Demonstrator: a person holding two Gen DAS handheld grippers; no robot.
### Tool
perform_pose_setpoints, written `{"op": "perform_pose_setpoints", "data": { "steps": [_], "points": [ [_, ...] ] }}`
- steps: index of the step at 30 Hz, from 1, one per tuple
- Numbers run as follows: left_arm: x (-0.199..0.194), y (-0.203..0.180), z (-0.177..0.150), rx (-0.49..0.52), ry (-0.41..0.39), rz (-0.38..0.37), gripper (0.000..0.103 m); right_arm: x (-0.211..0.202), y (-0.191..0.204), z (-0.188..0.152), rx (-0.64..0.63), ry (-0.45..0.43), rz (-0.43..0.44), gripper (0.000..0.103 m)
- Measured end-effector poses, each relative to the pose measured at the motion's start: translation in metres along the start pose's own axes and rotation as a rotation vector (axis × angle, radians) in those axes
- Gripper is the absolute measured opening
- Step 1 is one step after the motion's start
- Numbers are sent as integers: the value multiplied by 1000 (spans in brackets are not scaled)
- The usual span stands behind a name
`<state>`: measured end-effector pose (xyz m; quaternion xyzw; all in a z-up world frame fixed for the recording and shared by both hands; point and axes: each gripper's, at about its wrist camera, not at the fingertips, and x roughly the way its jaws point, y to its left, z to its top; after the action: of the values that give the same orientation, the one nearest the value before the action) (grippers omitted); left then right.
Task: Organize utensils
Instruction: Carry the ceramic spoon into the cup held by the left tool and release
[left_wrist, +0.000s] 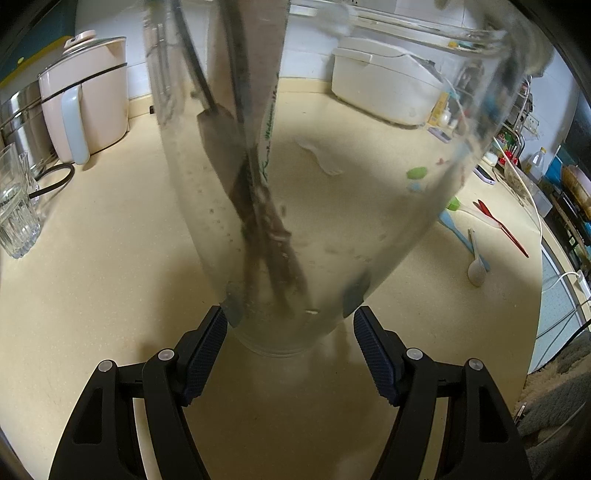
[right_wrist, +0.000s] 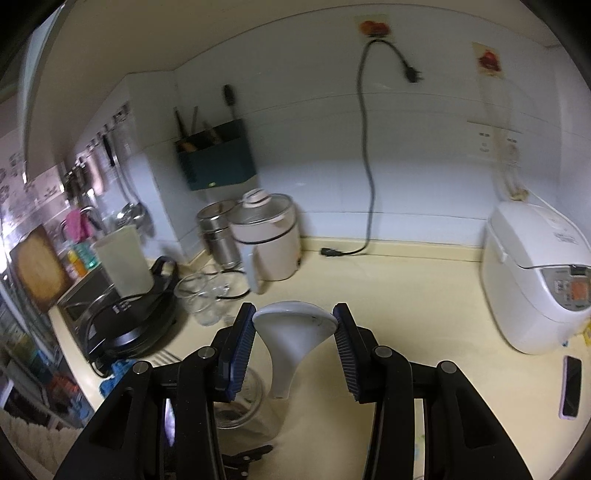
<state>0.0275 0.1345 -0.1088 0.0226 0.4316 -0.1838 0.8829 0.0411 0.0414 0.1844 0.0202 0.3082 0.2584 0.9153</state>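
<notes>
In the left wrist view my left gripper (left_wrist: 290, 321) is shut on the base of a tall clear glass jar (left_wrist: 317, 184) that stands on the cream counter and holds several dark utensils (left_wrist: 255, 192). Loose utensils lie to the right: a beige spoon (left_wrist: 475, 267), a blue one (left_wrist: 456, 229) and a red one (left_wrist: 498, 223). In the right wrist view my right gripper (right_wrist: 294, 321) is shut on a white spoon (right_wrist: 291, 339), bowl up and handle pointing down, held above the jar's rim (right_wrist: 240, 402).
A pink kettle (left_wrist: 86, 99), a ribbed glass (left_wrist: 14, 206) and a white rice cooker (left_wrist: 384, 81) stand on the counter (left_wrist: 110, 280). The right wrist view shows the kettle (right_wrist: 267, 236), rice cooker (right_wrist: 535, 273), a phone (right_wrist: 570, 387), glasses (right_wrist: 201, 295), a black pan (right_wrist: 133, 321) and a wall holder (right_wrist: 216, 158).
</notes>
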Motion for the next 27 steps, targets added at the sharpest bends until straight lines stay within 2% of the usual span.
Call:
{"op": "perform_pose_setpoints", "data": {
  "steps": [19, 27],
  "points": [
    [0, 7, -2, -24, 3, -3, 74, 38, 40, -15, -81, 121, 97, 43],
    [-1, 10, -1, -28, 4, -11, 74, 61, 51, -30, -126, 193, 93, 43]
  ]
}}
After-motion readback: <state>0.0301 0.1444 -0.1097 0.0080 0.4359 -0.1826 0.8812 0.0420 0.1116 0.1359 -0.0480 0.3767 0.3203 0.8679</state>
